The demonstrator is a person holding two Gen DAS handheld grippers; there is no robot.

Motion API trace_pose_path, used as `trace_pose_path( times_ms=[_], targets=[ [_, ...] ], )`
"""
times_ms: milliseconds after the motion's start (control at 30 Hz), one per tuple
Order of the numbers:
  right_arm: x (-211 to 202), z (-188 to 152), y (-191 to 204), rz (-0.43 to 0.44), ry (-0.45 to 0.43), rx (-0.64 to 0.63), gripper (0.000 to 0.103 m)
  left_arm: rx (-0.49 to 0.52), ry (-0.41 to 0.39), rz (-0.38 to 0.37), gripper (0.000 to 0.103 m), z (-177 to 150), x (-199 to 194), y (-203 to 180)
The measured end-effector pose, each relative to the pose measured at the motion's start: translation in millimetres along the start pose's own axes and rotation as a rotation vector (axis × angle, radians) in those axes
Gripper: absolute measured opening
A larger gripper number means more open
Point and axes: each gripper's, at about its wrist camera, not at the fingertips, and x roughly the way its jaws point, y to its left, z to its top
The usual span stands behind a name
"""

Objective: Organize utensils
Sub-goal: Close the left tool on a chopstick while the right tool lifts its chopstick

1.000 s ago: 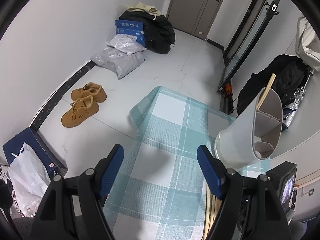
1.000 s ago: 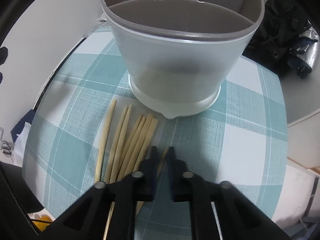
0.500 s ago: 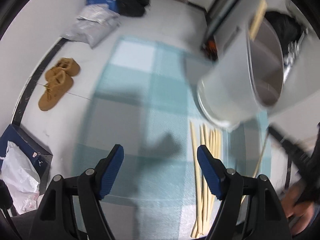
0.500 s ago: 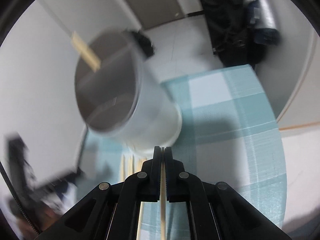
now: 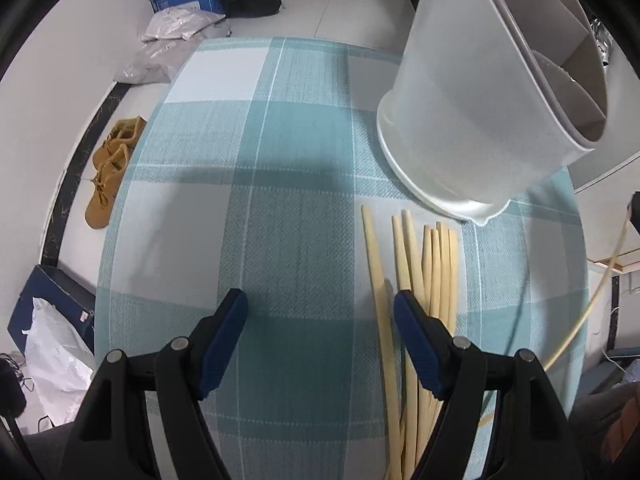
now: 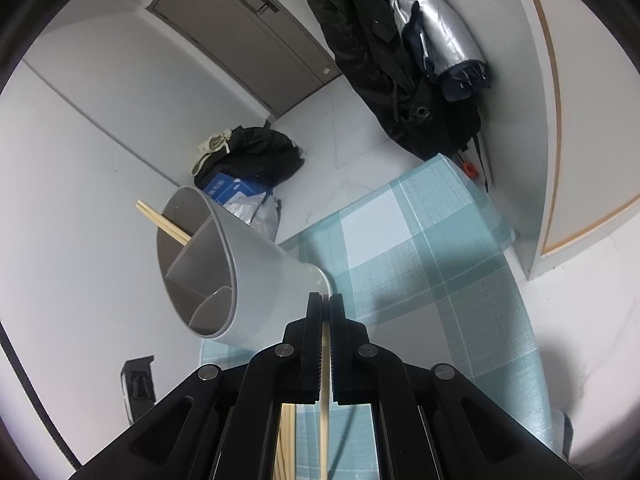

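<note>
Chopstick (image 6: 325, 392), pale wood, slim, pinched between right jaws

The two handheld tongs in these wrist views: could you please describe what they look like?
The left tongs have black, angular plastic arms with cut-out openings and round silver pivot pins; the inner faces of the fingers carry blue pads. The right tongs have the same black linkage and silver pins, but their fingers look black, with fine ribbing on the inner faces. No cables, markings or sleeves are visible.
</note>
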Motion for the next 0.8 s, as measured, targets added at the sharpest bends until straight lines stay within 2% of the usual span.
trace_pose_path(
  times_ms=[133, 200, 300, 367, 433, 467, 533, 567, 633, 800],
  targets=[
    [0, -5, -1, -0.007, 0.001, -0.035, 0.002, 0.036, -0.005, 0.047, 0.071, 4, 5, -10],
    [2, -5, 2, -0.012, 0.001, -0.062, 0.002, 0.046, -0.003, 0.075, 0.068, 6, 6, -12],
    [0, -5, 7, -0.018, -0.002, -0.087, 0.002, 0.046, -0.014, 0.088, 0.066, 10, 7, -12],
    [-2, -4, 9, -0.021, -0.013, -0.103, 0.002, 0.035, -0.026, 0.087, 0.059, 13, 8, -11],
    [-4, -4, 10, -0.024, -0.018, -0.114, 0.002, 0.035, -0.039, 0.088, 0.044, 14, 8, -11],
    [-5, -4, 9, -0.023, -0.019, -0.115, 0.002, 0.035, -0.042, 0.087, 0.04, 15, 7, -13],
    [-7, -4, 9, -0.023, -0.02, -0.116, 0.002, 0.04, -0.051, 0.079, 0.022, 15, 7, -16],
    [-7, -4, 9, -0.026, -0.021, -0.117, 0.002, 0.041, -0.052, 0.076, 0.018, 14, 7, -18],
    [-9, -4, 8, -0.031, -0.024, -0.12, 0.003, 0.048, -0.046, 0.058, 0.004, 13, 7, -22],
    [-14, -6, 13, -0.026, -0.036, -0.137, 0.003, 0.022, -0.031, -0.01, 0.002, 16, 6, -22]
  ],
)
